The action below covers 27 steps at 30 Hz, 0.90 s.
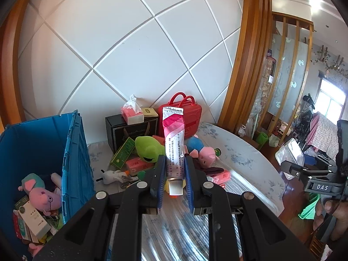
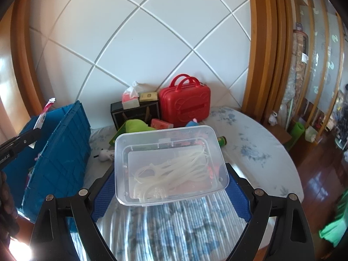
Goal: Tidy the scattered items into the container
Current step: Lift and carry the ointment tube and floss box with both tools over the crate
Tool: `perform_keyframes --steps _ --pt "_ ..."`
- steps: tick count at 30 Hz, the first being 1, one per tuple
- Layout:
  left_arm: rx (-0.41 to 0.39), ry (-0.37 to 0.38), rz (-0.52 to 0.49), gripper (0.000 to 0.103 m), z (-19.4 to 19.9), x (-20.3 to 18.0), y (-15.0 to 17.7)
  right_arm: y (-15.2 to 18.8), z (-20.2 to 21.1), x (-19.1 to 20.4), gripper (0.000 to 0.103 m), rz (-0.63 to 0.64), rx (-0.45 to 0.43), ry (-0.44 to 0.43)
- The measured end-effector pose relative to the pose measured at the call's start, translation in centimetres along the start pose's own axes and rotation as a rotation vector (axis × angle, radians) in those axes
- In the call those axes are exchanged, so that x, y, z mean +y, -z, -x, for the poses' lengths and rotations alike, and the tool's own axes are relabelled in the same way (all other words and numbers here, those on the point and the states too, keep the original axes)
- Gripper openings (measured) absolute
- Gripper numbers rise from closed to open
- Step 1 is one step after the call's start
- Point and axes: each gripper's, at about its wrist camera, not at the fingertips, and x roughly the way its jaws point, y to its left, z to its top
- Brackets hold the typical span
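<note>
Clamped narrow in my left gripper, the pink-and-white tube could tip out, and the clear plastic box spanning my right gripper could slip before either reaches the blue crate.

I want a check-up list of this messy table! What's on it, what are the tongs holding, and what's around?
Surface: table with a floral cloth.
Job's things: blue crate at the left edge, toys and boxes inside; green plush, pink pig plush, small boxes scattered.
Clutter: red case, black box, tissue pack at the back.
Grippers: left tongs shut on a pink-and-white tube; right tongs hold a clear plastic box of white strips.
Cables: nothing seen.
Surroundings: white panelled wall, wooden screen.
</note>
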Motion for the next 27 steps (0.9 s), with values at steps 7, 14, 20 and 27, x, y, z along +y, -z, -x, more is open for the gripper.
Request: perform_keyframes --steps 7,14,20,27 --pt "-0.017 -0.013 0.017 0.017 1.5 3.1 0.0 -0.5 0.4 3.5 0.091 0.015 -0.014 -0.009" --pt "-0.032 -0.025 0.037 0.017 3.1 6.4 0.3 -1.2 0.7 7.0 0.091 0.035 -0.024 -0.028" --pt "-0.052 -0.043 0.055 0.017 4.3 9.4 0.3 -2.0 0.5 10.2 0.091 0.065 -0.037 -0.045" --pt "-0.068 -0.081 0.082 0.017 5.8 13.1 0.5 -2.6 -0.5 14.2 0.091 0.101 -0.034 -0.077"
